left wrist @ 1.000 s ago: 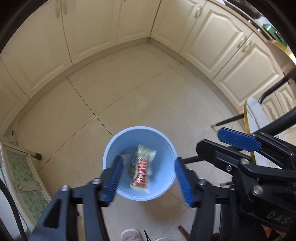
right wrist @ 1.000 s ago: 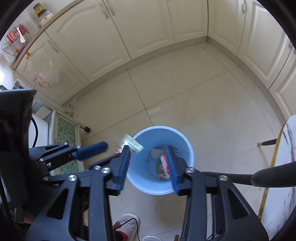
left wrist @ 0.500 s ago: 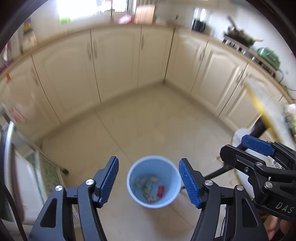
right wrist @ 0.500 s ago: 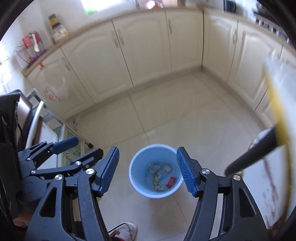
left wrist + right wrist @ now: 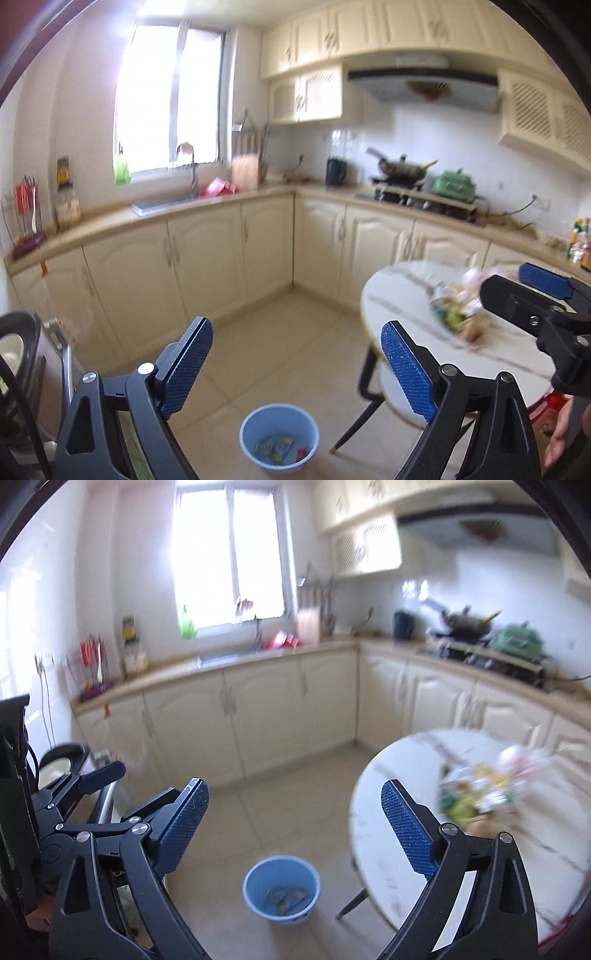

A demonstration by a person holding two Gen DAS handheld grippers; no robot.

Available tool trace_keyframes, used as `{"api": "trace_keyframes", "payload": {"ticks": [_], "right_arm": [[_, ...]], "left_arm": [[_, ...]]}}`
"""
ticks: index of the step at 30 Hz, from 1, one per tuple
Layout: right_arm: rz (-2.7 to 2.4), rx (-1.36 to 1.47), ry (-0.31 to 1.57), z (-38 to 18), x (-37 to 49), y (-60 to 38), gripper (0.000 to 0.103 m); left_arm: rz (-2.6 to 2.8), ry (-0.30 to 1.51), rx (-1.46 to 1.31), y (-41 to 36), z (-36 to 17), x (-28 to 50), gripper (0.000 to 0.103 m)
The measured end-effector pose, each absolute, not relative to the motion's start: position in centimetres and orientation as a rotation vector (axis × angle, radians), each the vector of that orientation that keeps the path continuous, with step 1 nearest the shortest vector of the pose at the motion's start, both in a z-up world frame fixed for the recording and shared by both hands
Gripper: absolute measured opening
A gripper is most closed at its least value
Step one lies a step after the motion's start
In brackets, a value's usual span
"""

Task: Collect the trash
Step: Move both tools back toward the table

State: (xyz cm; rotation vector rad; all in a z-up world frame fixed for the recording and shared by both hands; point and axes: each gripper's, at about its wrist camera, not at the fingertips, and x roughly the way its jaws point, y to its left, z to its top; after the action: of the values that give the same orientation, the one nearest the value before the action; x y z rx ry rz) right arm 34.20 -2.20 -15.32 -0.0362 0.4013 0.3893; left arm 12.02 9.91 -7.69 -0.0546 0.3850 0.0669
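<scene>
A light blue bin (image 5: 279, 437) stands on the tiled floor with several wrappers inside; it also shows in the right wrist view (image 5: 281, 888). A blurred pile of wrappers and trash (image 5: 458, 308) lies on the round white table (image 5: 402, 291), seen also in the right wrist view (image 5: 480, 790). My left gripper (image 5: 295, 369) is open and empty, high above the bin. My right gripper (image 5: 293, 829) is open and empty, also raised; it shows at the right edge of the left wrist view (image 5: 543, 295).
Cream cabinets (image 5: 207, 266) run along the far walls under a counter with a sink (image 5: 166, 203) and a stove with a wok (image 5: 402, 170). The table's black legs (image 5: 354, 424) stand right of the bin. A dark appliance (image 5: 18, 350) sits at left.
Both grippers have risen and tilted up from looking down into the bin to facing the kitchen and table. The right jaws opened wider. The wrappers that were falling now lie in the bin.
</scene>
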Motion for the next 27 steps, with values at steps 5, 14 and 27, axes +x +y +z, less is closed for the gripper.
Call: {"api": "trace_keyframes", "payload": {"ticks": [5,14,27], "right_arm": [[0.313,-0.028,0.285,-10.8,28.1,-5.5,0.103],[0.174,-0.033,0.161,-6.1,20.0,-9.9,0.103],[0.084,-0.009,0.076,-3.7,16.0,-13.2,0.103]], "left_arm": [[0.038,0.281,-0.029,6.7,-7.0,4.2,0.1],[-0.004,0.144,-0.003,2.4,-8.2,-7.6,0.102],[-0.006,0.074,0.014,0.2,-11.1,-12.3,0.102]]}}
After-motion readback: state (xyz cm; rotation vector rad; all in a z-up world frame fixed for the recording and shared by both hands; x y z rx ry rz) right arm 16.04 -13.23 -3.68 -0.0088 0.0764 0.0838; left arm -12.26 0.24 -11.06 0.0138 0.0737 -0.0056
